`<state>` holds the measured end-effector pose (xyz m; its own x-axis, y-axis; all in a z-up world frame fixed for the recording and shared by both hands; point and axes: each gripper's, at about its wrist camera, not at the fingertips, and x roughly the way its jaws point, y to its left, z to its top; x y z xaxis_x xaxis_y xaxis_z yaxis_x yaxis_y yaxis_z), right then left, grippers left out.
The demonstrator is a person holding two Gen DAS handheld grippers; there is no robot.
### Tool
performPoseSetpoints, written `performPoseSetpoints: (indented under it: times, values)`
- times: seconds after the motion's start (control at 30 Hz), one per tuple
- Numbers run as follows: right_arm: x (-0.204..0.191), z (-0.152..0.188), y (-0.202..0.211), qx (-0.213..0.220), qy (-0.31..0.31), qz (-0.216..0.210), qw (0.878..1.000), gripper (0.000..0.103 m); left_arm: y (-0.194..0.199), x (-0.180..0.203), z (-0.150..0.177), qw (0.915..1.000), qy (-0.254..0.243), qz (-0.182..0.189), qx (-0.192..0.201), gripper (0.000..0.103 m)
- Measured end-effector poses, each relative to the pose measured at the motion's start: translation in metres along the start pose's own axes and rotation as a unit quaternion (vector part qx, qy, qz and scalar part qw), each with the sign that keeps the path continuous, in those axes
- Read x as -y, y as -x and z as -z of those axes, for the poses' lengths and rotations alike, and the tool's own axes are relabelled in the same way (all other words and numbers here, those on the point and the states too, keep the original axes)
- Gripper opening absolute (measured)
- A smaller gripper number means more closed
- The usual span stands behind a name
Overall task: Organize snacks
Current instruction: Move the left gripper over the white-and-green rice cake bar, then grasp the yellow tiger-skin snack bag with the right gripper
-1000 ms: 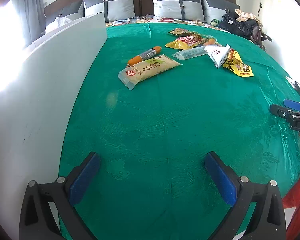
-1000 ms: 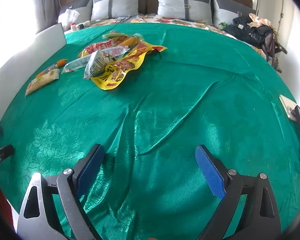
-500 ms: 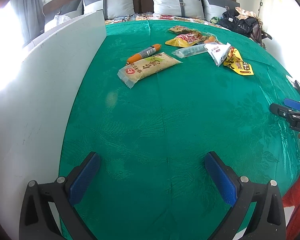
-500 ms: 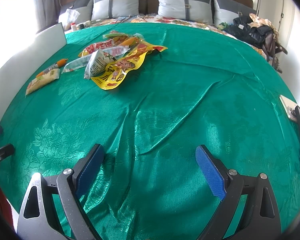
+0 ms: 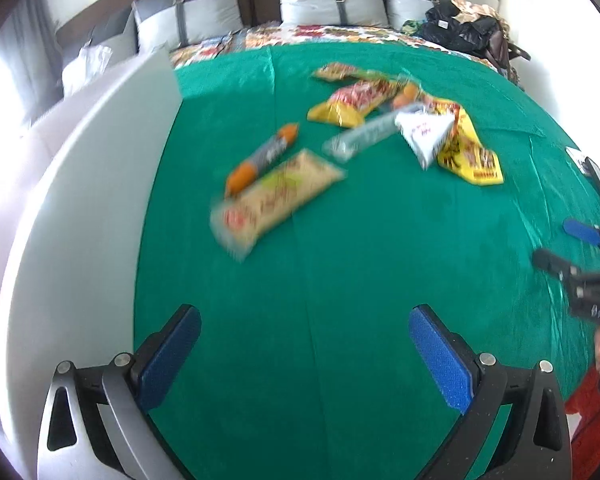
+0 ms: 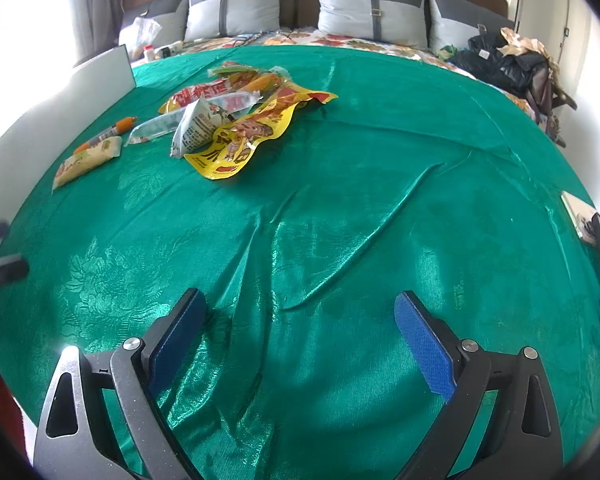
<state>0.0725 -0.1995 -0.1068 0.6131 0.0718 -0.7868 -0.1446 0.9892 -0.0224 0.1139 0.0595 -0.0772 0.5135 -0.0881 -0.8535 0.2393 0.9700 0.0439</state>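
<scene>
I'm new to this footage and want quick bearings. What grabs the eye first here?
The shiny green cloth covering the whole surface, with a heap of bright snack packets on its far left, topped by a yellow wrapper. Apart from the heap, nearer the white board, lie a beige packet and an orange sausage stick. Both grippers, left and right, are open and empty.

My right hand-held gripper (image 5: 556, 248) shows blurred white letters, roughly "DAS"; the snack wrappers' print is unreadable.

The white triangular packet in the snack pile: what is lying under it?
The white packet rests on the big yellow bag and on a clear wrapper. Anything further beneath it is covered.
</scene>
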Motion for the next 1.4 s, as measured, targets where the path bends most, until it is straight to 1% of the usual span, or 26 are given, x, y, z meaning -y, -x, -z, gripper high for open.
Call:
performPoseSetpoints:
  times: [0.07,0.13,0.2,0.3,0.37,0.4,0.43,0.47,0.5,0.53,0.6,0.7,0.77,0.8,0.83,0.87,0.9,0.93,0.97,1.03,1.07,1.1,1.2,1.23,1.3,1.4]
  values:
    - [0.000,0.000,0.000,0.000,0.000,0.000,1.000,0.098,-0.009,0.002,-0.021,0.9994,-0.031,-0.016,0.001,0.102]
    - [0.000,0.000,0.000,0.000,0.000,0.000,1.000,0.098,-0.025,0.003,-0.039,0.9969,-0.063,-0.046,-0.007,0.102]
    - [0.000,0.000,0.000,0.000,0.000,0.000,1.000,0.098,-0.040,0.002,-0.051,0.9946,-0.078,-0.066,-0.019,0.102]
    - [0.000,0.000,0.000,0.000,0.000,0.000,1.000,0.098,-0.059,-0.005,-0.061,0.9943,-0.073,-0.064,-0.043,0.102]
    - [0.000,0.000,0.000,0.000,0.000,0.000,1.000,0.098,-0.062,-0.013,-0.063,0.9972,-0.047,-0.034,-0.047,0.099]
    - [0.000,0.000,0.000,-0.001,0.000,0.000,1.000,0.098,-0.062,-0.018,-0.063,0.9980,-0.030,-0.011,-0.054,0.087]
    - [0.000,0.000,0.000,-0.001,0.000,0.000,1.000,0.098,-0.060,-0.023,-0.062,0.9983,-0.008,0.014,-0.057,0.069]
    - [0.000,0.000,0.001,0.000,0.000,0.000,1.000,0.098,-0.056,-0.027,-0.060,0.9981,0.005,0.024,-0.057,0.058]
    - [0.000,0.000,0.000,-0.001,0.000,0.000,1.000,0.098,-0.052,-0.029,-0.057,0.9979,0.015,0.027,-0.056,0.040]
    - [0.000,0.000,0.000,-0.001,0.000,0.000,1.000,0.098,-0.048,-0.030,-0.053,0.9977,0.021,0.024,-0.060,0.030]
    - [0.000,-0.001,0.000,-0.002,0.001,0.000,1.000,0.099,-0.038,-0.033,-0.043,0.9968,0.034,0.026,-0.067,0.028]
    - [0.000,-0.001,0.001,-0.003,0.001,0.000,1.000,0.099,-0.026,-0.032,-0.021,0.9937,0.063,0.046,-0.081,0.028]
    - [0.000,-0.001,0.001,-0.003,0.001,0.000,1.000,0.099,-0.014,-0.026,-0.006,0.9930,0.062,0.053,-0.085,0.029]
    - [0.000,-0.001,0.001,-0.002,0.001,0.000,1.000,0.099,-0.010,-0.023,-0.001,0.9934,0.059,0.053,-0.083,0.034]
    - [0.000,-0.001,0.001,-0.003,0.001,0.000,1.000,0.099,-0.008,-0.020,0.001,0.9940,0.054,0.050,-0.081,0.052]
    - [0.000,-0.001,0.001,-0.003,0.001,0.000,1.000,0.099,-0.009,-0.016,0.000,0.9950,0.049,0.041,-0.077,0.065]
    - [0.000,-0.001,0.001,-0.003,0.001,0.000,1.000,0.099,-0.009,-0.014,0.001,0.9965,0.043,0.023,-0.068,0.088]
    - [0.000,-0.001,0.001,-0.002,0.001,0.000,1.000,0.099,-0.008,-0.012,0.001,0.9978,0.038,0.005,-0.054,0.091]
    - [0.000,0.000,0.001,-0.002,0.001,0.000,1.000,0.099,-0.008,-0.011,0.001,0.9984,0.032,-0.008,-0.045,0.091]
    - [0.000,-0.001,0.001,-0.002,0.001,-0.001,1.000,0.099,-0.018,-0.012,0.001,0.9984,0.025,-0.031,-0.041,0.091]
    - [0.000,-0.001,0.001,-0.002,0.002,-0.001,1.000,0.099,-0.023,-0.014,0.003,0.9982,0.026,-0.038,-0.039,0.095]
    - [0.000,-0.001,0.001,-0.002,0.002,-0.002,1.000,0.099,-0.023,-0.019,0.003,0.9983,0.038,-0.035,-0.026,0.096]
    - [0.001,-0.002,0.002,-0.001,0.002,-0.004,1.000,0.099,-0.027,-0.038,0.008,0.9952,0.093,-0.024,-0.016,0.100]
    - [0.001,-0.002,0.003,-0.001,0.002,-0.003,1.000,0.099,-0.028,-0.040,0.010,0.9947,0.097,-0.033,-0.009,0.103]
    - [0.000,-0.002,0.002,-0.002,0.002,-0.003,1.000,0.099,-0.027,-0.039,0.014,0.9950,0.094,-0.033,0.010,0.103]
    - [0.000,-0.002,0.003,-0.002,0.002,-0.003,1.000,0.099,-0.030,-0.038,0.013,0.9951,0.092,-0.031,0.019,0.103]
